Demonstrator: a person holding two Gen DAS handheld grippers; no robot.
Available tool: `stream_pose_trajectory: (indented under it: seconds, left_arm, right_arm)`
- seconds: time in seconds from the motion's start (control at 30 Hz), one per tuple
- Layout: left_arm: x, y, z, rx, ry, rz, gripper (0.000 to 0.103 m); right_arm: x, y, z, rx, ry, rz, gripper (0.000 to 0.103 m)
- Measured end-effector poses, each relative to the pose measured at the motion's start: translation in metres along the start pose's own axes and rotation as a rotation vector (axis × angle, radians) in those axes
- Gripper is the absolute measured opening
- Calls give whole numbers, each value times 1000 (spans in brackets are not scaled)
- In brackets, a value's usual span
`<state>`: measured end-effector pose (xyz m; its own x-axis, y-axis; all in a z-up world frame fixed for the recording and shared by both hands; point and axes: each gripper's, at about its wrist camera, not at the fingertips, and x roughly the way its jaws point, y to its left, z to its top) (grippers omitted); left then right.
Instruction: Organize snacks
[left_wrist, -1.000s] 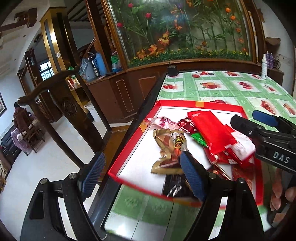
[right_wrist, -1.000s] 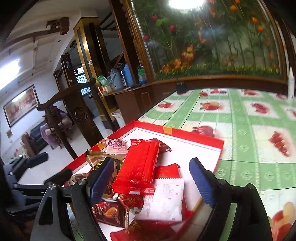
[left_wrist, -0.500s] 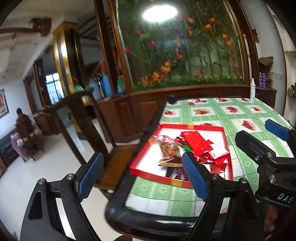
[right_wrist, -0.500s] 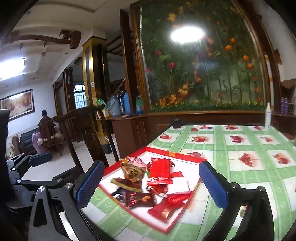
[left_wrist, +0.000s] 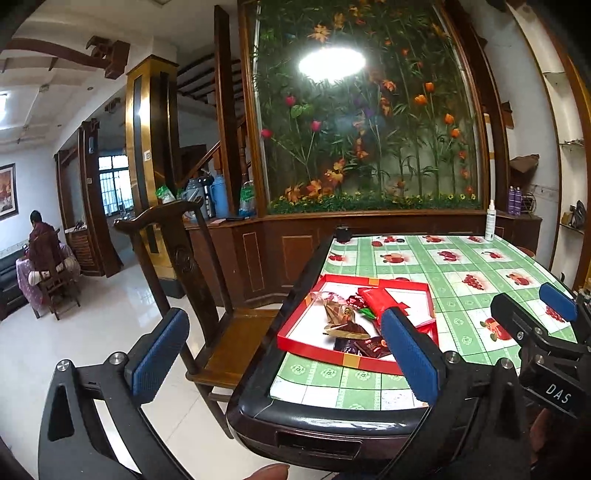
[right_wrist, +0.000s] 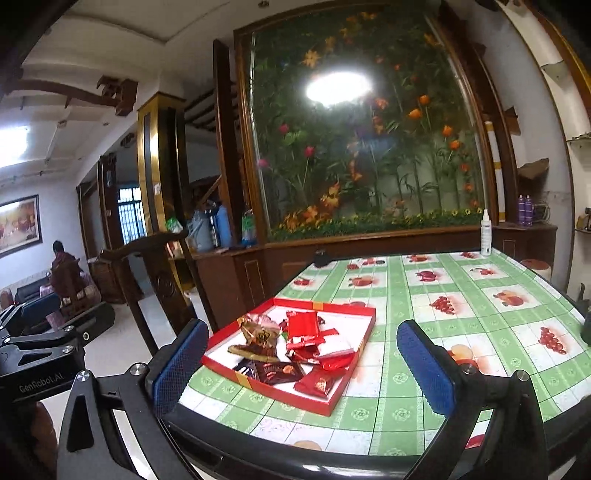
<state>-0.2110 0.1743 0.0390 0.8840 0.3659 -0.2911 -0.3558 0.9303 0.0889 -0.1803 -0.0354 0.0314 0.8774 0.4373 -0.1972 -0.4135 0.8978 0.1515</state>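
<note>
The snack packets (right_wrist: 295, 347) lay heaped inside the red tray (right_wrist: 364, 325); light, crinkly and slippery, best pinched by a sealed edge. Both the left gripper (left_wrist: 284, 350) and right gripper (right_wrist: 303, 373) hung back from the tray, jaws wide apart, empty.

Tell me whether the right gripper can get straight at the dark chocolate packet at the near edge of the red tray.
Probably yes. The right gripper is open and empty, and the dark chocolate packet lies uncovered at the red tray's near edge, with only the low rim between.
</note>
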Motion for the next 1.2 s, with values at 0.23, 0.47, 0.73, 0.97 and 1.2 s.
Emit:
stream_pose_trajectory:
  seconds: [0.23, 0.47, 0.73, 0.97, 1.2]
  left_arm:
    - [2, 7, -7, 6, 14, 36, 103]
    - [9, 23, -12, -24, 37, 87, 103]
    - [16, 28, -21, -5, 59, 104, 103]
    - [14, 30, -21, -9, 58, 107, 103]
    - [12, 29, -19, -2, 62, 97, 103]
  right_arm:
    - [4, 7, -5, 12, 27, 38, 103]
    - [-10, 24, -3, -51, -24, 42, 103]
    - [-11, 29, -5, -73, -18, 62, 103]
    - [-13, 33, -8, -98, -25, 71, 103]
    - [-12, 35, -8, -104, -25, 72, 103]
